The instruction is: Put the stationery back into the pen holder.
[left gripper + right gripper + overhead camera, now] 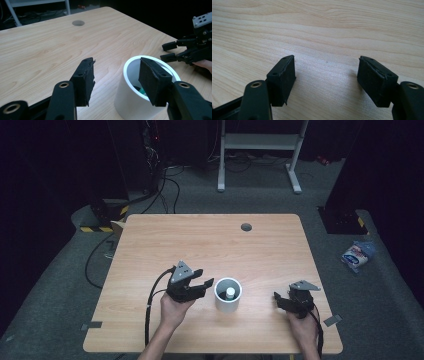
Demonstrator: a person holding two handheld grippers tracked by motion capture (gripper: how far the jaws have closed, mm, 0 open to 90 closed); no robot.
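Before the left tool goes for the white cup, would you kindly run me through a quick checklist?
1. Left tool open: ok, jaws apart, nothing between them.
2. Left tool lined up: not ok; one jaw overlaps the rim, the other stands outside the wall.
3. Cup upright: ok.
4. Cup contents: a small white-capped thing inside; cannot tell what.
5. Right tool clear of the cup: ok, open, above bare table.

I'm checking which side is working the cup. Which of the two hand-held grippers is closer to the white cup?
The left hand-held gripper: its open jaws sit right beside the white cup. The right hand-held gripper rests farther off, over bare table.
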